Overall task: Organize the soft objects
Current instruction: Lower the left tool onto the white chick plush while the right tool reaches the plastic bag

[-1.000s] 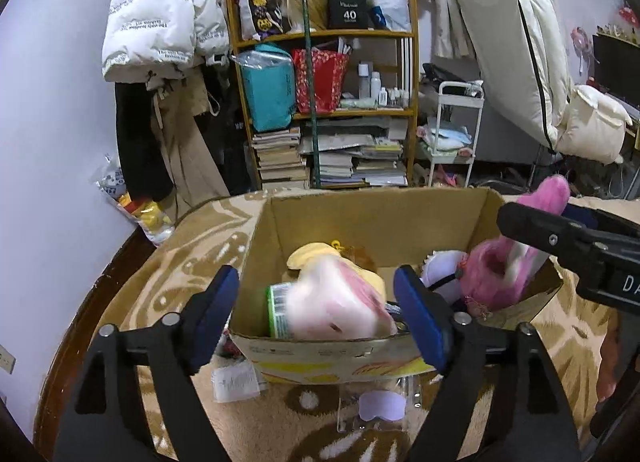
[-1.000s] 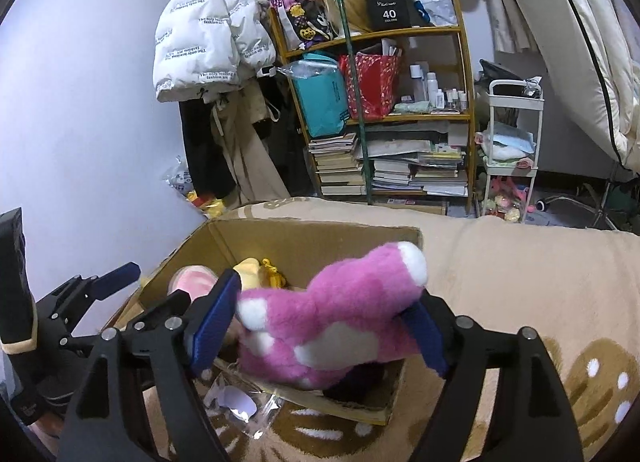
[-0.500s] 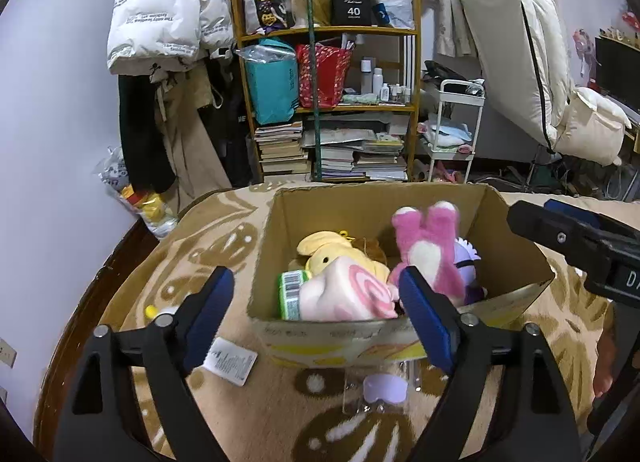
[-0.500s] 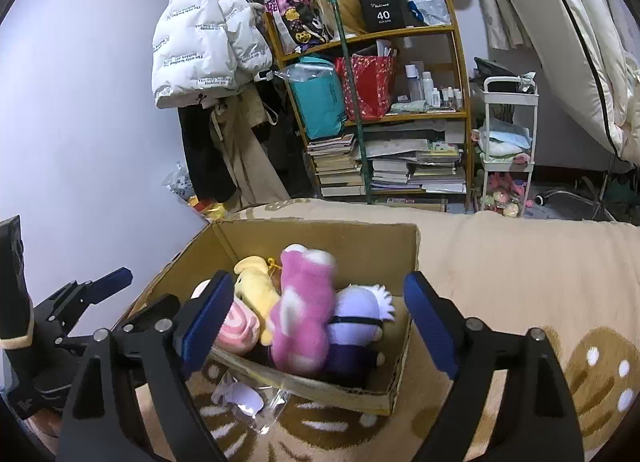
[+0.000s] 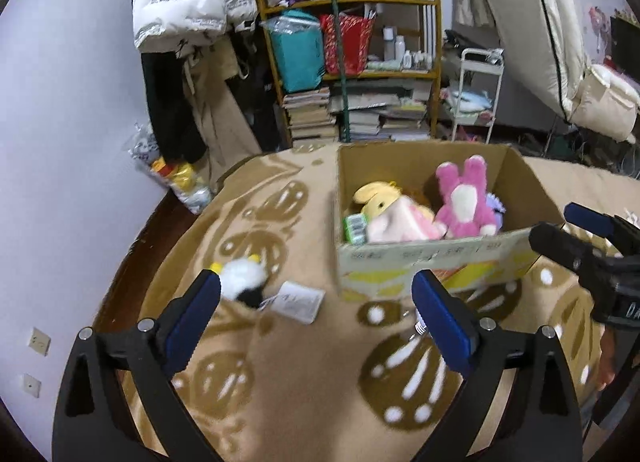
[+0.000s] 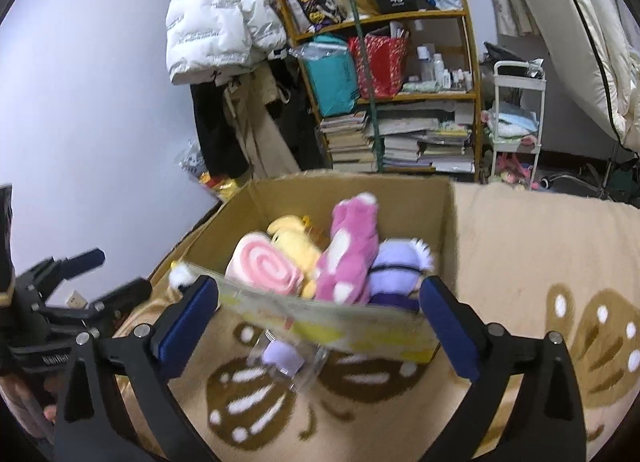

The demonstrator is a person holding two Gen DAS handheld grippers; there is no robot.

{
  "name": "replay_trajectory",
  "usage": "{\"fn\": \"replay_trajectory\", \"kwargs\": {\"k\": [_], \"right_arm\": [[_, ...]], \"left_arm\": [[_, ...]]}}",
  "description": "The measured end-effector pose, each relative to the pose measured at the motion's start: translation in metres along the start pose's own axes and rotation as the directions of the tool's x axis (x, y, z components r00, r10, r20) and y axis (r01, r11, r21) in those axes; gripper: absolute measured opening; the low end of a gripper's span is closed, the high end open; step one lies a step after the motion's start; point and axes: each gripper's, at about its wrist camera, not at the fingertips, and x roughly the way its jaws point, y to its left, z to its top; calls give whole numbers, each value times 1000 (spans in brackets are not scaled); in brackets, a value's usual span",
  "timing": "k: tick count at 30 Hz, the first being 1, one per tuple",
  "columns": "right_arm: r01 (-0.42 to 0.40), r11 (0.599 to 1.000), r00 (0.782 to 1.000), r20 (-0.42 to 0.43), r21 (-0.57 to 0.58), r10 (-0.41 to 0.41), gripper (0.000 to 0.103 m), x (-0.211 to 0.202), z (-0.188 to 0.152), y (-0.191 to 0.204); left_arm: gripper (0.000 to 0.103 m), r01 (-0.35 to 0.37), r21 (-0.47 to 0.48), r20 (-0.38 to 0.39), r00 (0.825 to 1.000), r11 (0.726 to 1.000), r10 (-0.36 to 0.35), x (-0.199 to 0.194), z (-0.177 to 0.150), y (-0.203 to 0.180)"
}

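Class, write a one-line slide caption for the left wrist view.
Open left gripper above patterned blanket, black-and-white plush lying outside cardboard box of soft toys.

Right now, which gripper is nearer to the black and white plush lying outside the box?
Left. The left gripper has the black and white plush beside its fingertip; the right gripper faces the cardboard box, further off.

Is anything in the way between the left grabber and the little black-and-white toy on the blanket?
Nothing visible. The left gripper is open, and the black-and-white toy lies on the blanket by its left finger. The paper tag lies beside the toy.
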Motion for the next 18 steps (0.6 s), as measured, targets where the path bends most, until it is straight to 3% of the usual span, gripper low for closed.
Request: {"fn": "replay_trajectory", "kwargs": {"k": [7, 18], "right_arm": [[6, 1000, 997, -70, -18, -7, 103, 9, -23, 20], [27, 999, 986, -164, -36, -32, 103, 57, -39, 36]], "left_arm": [[96, -46, 17, -81, 996, 999, 47, 15, -3, 23], [96, -3, 39, -157, 988, 999, 9, 68, 0, 46]]}}
